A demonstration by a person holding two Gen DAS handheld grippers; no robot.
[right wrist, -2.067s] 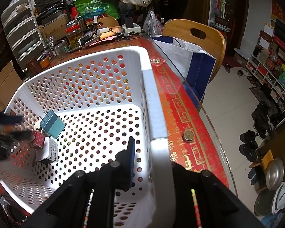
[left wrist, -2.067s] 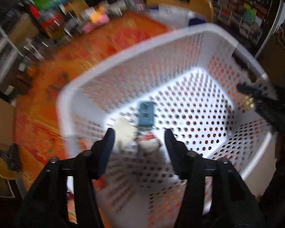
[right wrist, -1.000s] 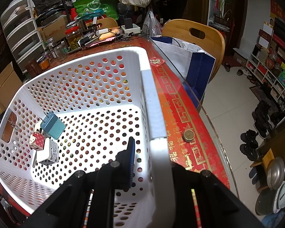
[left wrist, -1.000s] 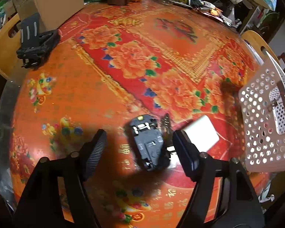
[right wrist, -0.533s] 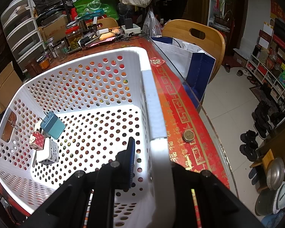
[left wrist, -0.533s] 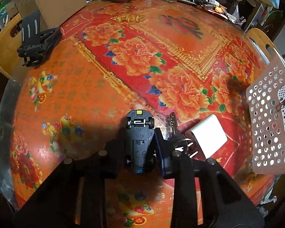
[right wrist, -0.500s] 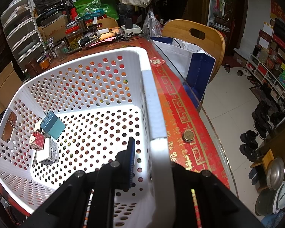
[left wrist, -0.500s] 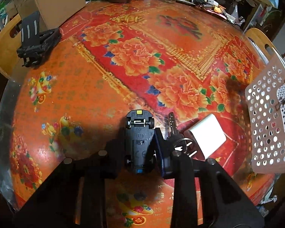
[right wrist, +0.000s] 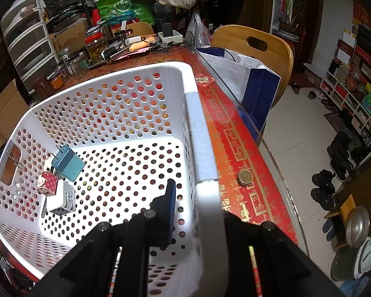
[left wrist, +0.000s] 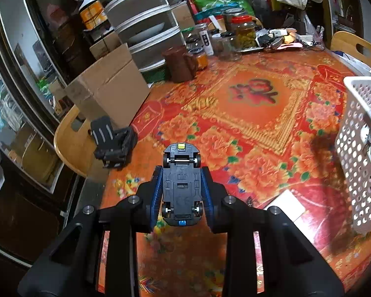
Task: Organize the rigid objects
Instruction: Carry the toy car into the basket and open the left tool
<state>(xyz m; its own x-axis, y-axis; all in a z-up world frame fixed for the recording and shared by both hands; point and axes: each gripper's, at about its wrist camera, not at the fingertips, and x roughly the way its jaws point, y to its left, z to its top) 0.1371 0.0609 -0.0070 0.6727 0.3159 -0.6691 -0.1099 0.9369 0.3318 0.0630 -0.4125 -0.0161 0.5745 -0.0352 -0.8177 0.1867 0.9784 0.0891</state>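
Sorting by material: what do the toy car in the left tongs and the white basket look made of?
Toy car: moulded matte dark plastic underside, thin shiny metal-looking axles. Basket: white, slightly glossy moulded plastic, judging by its uniform punched holes and rounded rim.

- The worktop [left wrist: 259, 113] wears a red-orange flowered cloth.
- A white basket [right wrist: 200, 133] stands on it.
- Beside the basket's outer wall lies a coin [right wrist: 245, 177].
- Away from the basket: white card [left wrist: 285, 204], black holder [left wrist: 112, 144], brown mug [left wrist: 179, 63], jars [left wrist: 244, 33].
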